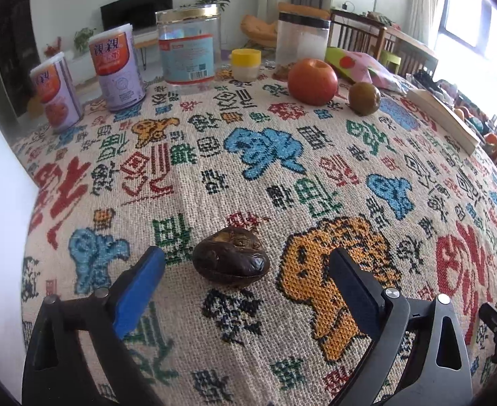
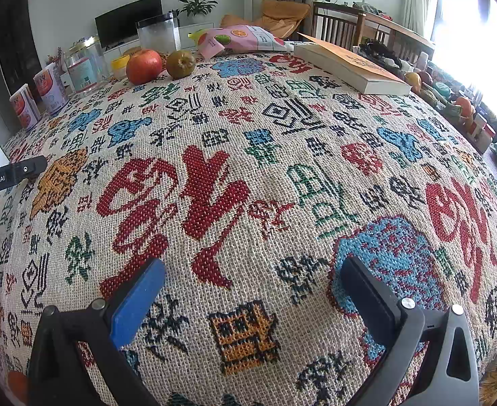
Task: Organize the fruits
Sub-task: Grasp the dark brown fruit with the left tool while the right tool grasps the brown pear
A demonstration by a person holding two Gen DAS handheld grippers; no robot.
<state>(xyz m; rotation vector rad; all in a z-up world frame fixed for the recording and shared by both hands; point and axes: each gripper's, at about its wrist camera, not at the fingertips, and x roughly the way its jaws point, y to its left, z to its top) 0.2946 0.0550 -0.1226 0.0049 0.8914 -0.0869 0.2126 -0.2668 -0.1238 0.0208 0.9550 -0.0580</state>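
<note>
left gripper point(image 1: 246, 265): jaws apart, straddling a dark wrinkled fruit point(image 1: 231, 260) without touching it; the blue pad point(image 1: 139, 291) stands clear on one side and the black pad point(image 1: 355, 296) further off on the other, so the fruit lies between the fingertips, nearer the blue one, resting on the woven tablecloth point(image 1: 248, 169). judged from its shrivelled, dented skin, the fruit is probably light and somewhat soft, with a glossy patch that could slip; a hold across its broad middle, with gentle closing, looks safest. ahead of the tool, well apart from it, a red apple point(image 1: 312, 81) and a small brown-green fruit point(image 1: 364, 98) sit just beside each other; both look firm and round, likely to roll if nudged. beyond them stand a clear jar point(image 1: 189, 47), a yellow-capped pot point(image 1: 245, 64), two purple cans point(image 1: 118, 71) and a second clear container point(image 1: 302, 39). to the tool's right front lies a book point(image 1: 441, 118) near the table's edge; to its left, a white board point(image 1: 1, 209). the cloth between tool and apple is open, giving a free path forward. right gripper point(image 2: 253, 287): jaws apart, nothing between them, over bare cloth.
</note>
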